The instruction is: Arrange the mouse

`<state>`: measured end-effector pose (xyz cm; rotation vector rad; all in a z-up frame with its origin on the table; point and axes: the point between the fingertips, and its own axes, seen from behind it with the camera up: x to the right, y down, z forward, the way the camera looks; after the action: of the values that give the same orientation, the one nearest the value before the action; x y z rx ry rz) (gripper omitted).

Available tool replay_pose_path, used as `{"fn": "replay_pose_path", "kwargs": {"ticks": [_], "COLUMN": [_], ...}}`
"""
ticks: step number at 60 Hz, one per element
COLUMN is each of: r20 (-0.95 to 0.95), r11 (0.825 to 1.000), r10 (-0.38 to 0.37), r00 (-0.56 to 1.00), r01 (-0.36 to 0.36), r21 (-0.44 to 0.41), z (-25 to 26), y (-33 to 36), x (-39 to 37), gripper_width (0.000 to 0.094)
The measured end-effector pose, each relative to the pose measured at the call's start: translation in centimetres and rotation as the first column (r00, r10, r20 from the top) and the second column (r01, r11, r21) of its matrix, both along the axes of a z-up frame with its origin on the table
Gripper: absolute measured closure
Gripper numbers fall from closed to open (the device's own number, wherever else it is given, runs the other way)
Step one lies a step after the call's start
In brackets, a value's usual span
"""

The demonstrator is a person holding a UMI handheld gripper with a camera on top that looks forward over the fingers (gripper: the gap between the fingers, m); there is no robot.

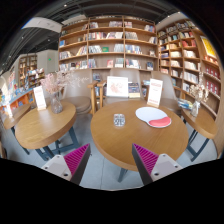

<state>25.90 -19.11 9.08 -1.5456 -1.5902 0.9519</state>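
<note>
Gripper (105, 160) held above the floor with its two fingers spread wide and nothing between them, each magenta pad (73, 160) facing inward across an open gap. Just ahead of the fingers stands a round wooden table (120, 145); a small grey object, probably the mouse (119, 119), lies near its centre, beyond the fingertips and well apart from them, with a white-and-red mouse pad (154, 117) to its right and upright display cards (118, 87) at the far rim. Beyond the left finger stands a second round table (42, 126), and farthest off, wall bookshelves (108, 45) filled with books.
</note>
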Motion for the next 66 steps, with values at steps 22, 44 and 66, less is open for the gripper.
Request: {"fn": "replay_pose_path", "kwargs": {"ticks": [22, 44, 66], "r20": [0.033, 0.090, 0.187], "r11": [0.998, 0.996, 0.995], "r10": [-0.064, -0.073, -0.093], "r00": [0.997, 0.993, 0.978], "r01": [0.063, 0.068, 0.097], "r21": [0.021, 0.054, -0.011], "z": [-3.9, -7.1, -10.0], "y": [2.6, 2.7, 2.9], "x": [-9.0, -18.7, -25.4], "gripper_width": [0.0078, 0.0084, 0.0084]}}
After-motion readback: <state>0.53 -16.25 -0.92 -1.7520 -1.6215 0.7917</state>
